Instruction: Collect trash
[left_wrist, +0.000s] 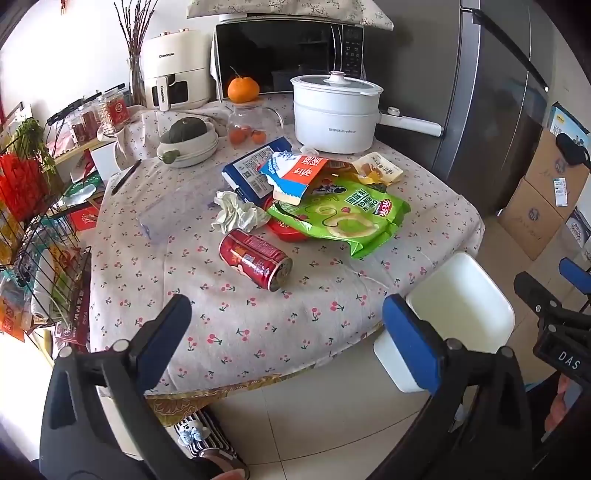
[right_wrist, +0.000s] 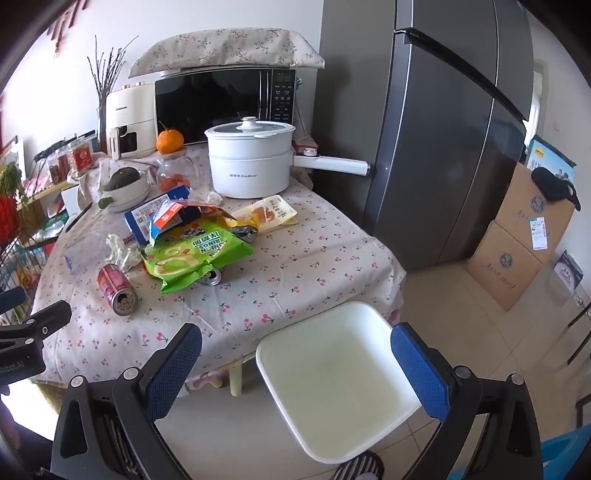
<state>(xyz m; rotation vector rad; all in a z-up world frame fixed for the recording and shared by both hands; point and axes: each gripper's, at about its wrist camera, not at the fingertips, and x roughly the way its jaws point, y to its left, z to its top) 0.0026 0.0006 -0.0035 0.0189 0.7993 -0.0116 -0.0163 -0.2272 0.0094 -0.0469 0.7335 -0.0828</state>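
What I can't make out from here
A red container (left_wrist: 291, 230) is mostly buried under the green snack bag (left_wrist: 343, 214); the clear bottle (left_wrist: 162, 218) blurs into the tablecloth (left_wrist: 258, 314), and the blue carton (left_wrist: 251, 173) print is too small to read

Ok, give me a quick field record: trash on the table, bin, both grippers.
can: red can on its side, nearest table edge
tissue: crumpled tissue behind can
bag: green bag lying flat, mid-table
bin: white bin on floor beside table, empty
left gripper: open, holding nothing
right gripper: open, over bin
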